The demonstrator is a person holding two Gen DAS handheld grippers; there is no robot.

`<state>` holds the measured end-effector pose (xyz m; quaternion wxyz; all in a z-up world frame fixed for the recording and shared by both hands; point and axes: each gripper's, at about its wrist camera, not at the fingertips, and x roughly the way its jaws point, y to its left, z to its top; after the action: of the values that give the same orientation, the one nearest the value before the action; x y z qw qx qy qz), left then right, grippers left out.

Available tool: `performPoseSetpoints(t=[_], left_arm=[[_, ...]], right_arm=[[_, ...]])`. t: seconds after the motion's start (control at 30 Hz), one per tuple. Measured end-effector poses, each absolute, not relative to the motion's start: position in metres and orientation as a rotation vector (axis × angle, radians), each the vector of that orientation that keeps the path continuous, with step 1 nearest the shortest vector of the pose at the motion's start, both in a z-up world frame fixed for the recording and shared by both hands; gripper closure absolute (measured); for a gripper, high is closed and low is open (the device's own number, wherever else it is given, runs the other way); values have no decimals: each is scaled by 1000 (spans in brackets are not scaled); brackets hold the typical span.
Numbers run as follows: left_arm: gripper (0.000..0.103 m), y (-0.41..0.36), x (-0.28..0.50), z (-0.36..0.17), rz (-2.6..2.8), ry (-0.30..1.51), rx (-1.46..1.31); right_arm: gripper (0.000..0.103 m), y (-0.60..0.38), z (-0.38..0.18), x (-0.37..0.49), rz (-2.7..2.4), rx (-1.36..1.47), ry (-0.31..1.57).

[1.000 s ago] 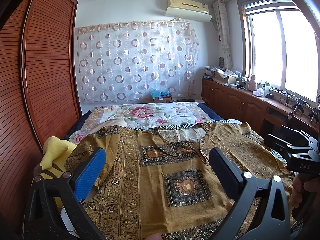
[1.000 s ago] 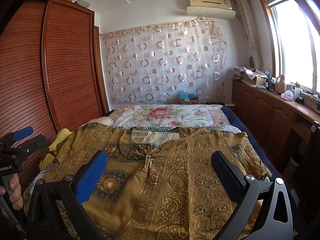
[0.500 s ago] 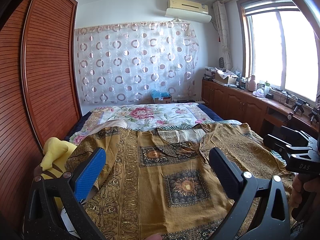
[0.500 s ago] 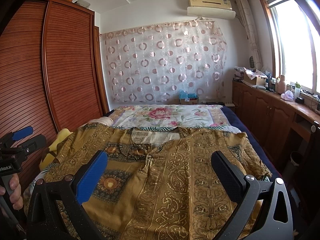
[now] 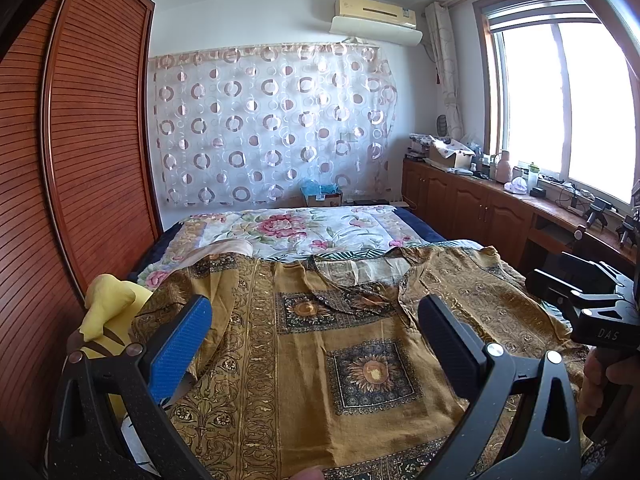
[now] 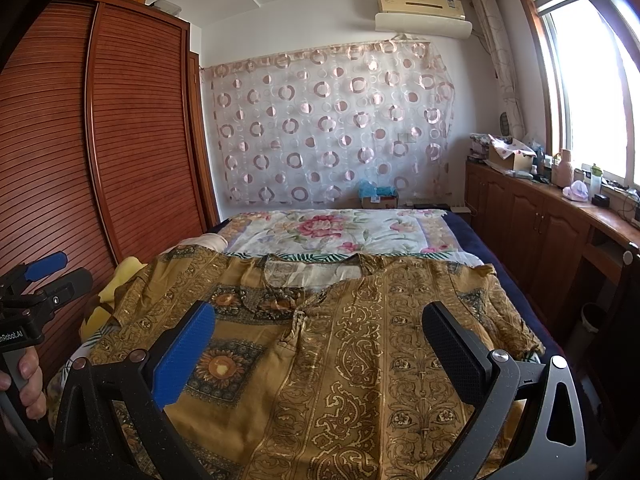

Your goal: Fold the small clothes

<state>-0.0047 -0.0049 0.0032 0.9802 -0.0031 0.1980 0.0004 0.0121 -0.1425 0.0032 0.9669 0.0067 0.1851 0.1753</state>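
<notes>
A mustard-gold patterned shirt [image 5: 320, 344] lies spread flat, front up, across the near end of the bed; it also shows in the right wrist view [image 6: 340, 340]. My left gripper [image 5: 316, 344] is open and empty, held above the shirt's left half. My right gripper [image 6: 320, 348] is open and empty above the shirt's right half. Each gripper shows in the other's view: the right one at the right edge [image 5: 588, 304], the left one at the left edge [image 6: 36, 284]. Neither touches the cloth.
A floral quilt [image 5: 304, 228] covers the far part of the bed. A yellow plush toy [image 5: 108, 312] lies at the bed's left edge by the slatted wooden wardrobe [image 5: 80, 160]. Low wooden cabinets [image 6: 552, 224] with clutter run under the window on the right.
</notes>
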Motion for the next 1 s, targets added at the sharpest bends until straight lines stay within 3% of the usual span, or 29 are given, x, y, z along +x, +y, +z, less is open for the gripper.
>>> performPoseSetpoints(t=[0.37,0.63,1.0], left_arm=[[0,6,-3,16,25,464,-16],[0,58,19,-27,42,556,-57],[2,129,23,-48,123,619,-98]], right_arm=[[0,-130,-8,29,428,-5,417],[0,-118,-24,58,496,-7,480],[0,-101,-40,77,539,-54,573]])
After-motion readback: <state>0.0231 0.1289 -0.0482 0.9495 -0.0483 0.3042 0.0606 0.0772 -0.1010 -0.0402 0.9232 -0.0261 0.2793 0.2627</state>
